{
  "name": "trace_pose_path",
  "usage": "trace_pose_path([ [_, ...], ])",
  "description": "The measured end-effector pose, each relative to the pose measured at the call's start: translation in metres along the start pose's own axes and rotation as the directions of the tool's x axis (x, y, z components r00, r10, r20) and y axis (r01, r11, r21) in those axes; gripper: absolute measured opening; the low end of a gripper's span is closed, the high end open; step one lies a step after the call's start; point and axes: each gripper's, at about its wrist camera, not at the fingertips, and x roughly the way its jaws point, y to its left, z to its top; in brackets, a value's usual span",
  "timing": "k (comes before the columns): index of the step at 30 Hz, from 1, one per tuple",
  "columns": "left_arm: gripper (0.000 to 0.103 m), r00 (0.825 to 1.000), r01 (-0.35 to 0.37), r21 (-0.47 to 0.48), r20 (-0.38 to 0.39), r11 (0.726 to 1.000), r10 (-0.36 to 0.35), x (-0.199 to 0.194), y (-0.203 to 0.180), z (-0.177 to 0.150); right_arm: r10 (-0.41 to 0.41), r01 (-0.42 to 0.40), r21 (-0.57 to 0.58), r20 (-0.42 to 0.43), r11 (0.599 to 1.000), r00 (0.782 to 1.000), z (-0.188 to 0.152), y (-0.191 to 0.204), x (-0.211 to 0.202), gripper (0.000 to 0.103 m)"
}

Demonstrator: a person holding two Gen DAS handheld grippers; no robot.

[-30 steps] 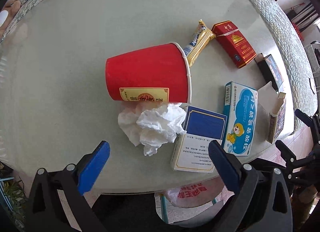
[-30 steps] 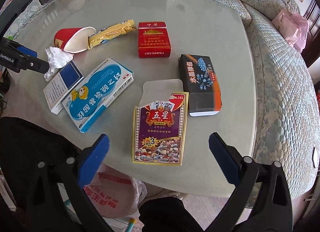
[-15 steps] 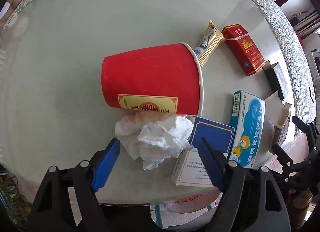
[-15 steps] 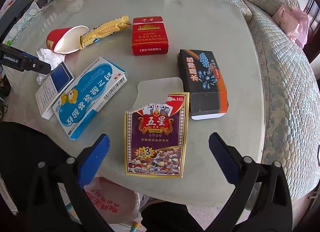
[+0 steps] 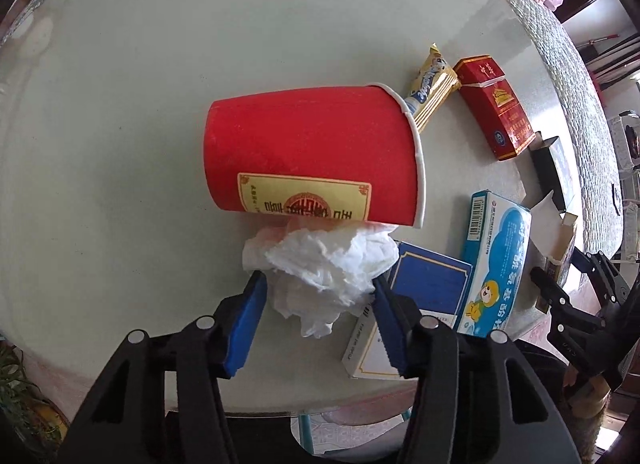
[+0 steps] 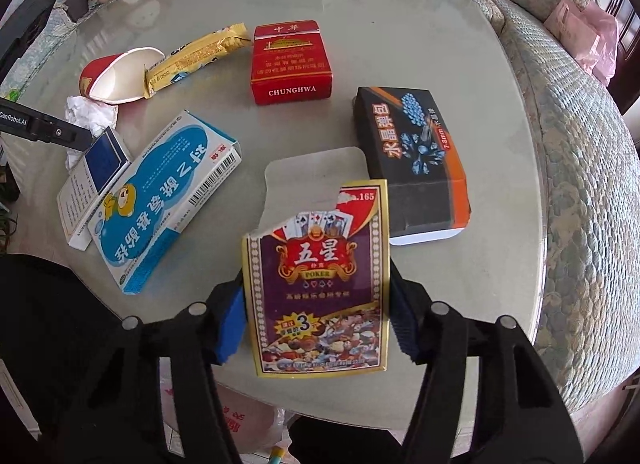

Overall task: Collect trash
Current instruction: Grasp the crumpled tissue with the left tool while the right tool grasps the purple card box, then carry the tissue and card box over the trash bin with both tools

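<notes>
Landmark: the red paper cup [image 5: 312, 156], lying on its side on the round glass-topped table [image 5: 140, 64], mouth toward the right.

Left gripper [image 5: 318, 296]: its blue pads [image 5: 245, 328] bracket the crumpled white tissue [image 5: 324, 264], one on each side and narrowly spaced. The pads stand right at the tissue's edges; whether they actually press it cannot be told. The tissue lies against the near side of the cup, just below its yellow label, touching the cup wall.

To the right of the cup mouth, a yellow snack wrapper [image 5: 430, 86] pokes out from behind the rim. Just beyond the wrapper lies a red cigarette pack [image 5: 496, 108]. On the near right of the cup, beside the tissue, a blue-and-white box [image 5: 424, 288] lies flat, with a light-blue medicine box [image 5: 496, 260] overlapping its right edge.

Right gripper [image 6: 316, 316]: its fingers are closed against the two long edges of the playing-card box [image 6: 320, 280], one blue pad [image 6: 230, 324] on each side. The box lies well to the right of the cup, near the table's front edge, with its torn flap open on the far end. Just right of that flap sits a black-and-orange box [image 6: 416, 156]. In the right wrist view the cup [image 6: 120, 74] is far left, with the tissue [image 6: 88, 112] beside it.
</notes>
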Motion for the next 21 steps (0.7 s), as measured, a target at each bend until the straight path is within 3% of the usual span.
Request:
trace_pose_path([
  [7, 0.024, 1.000, -0.019, 0.026, -0.003, 0.999, 0.019, 0.002, 0.000, -0.002, 0.013, -0.013, 0.016, 0.014, 1.000, 1.000, -0.002, -0.002, -0.003, 0.060],
  [21, 0.016, 0.998, -0.034, 0.027, 0.045, 0.999, 0.033, -0.023, 0.007, -0.022, -0.016, 0.015, 0.013, 0.058, 1.000, 0.998, -0.003, 0.006, -0.029, 0.060],
])
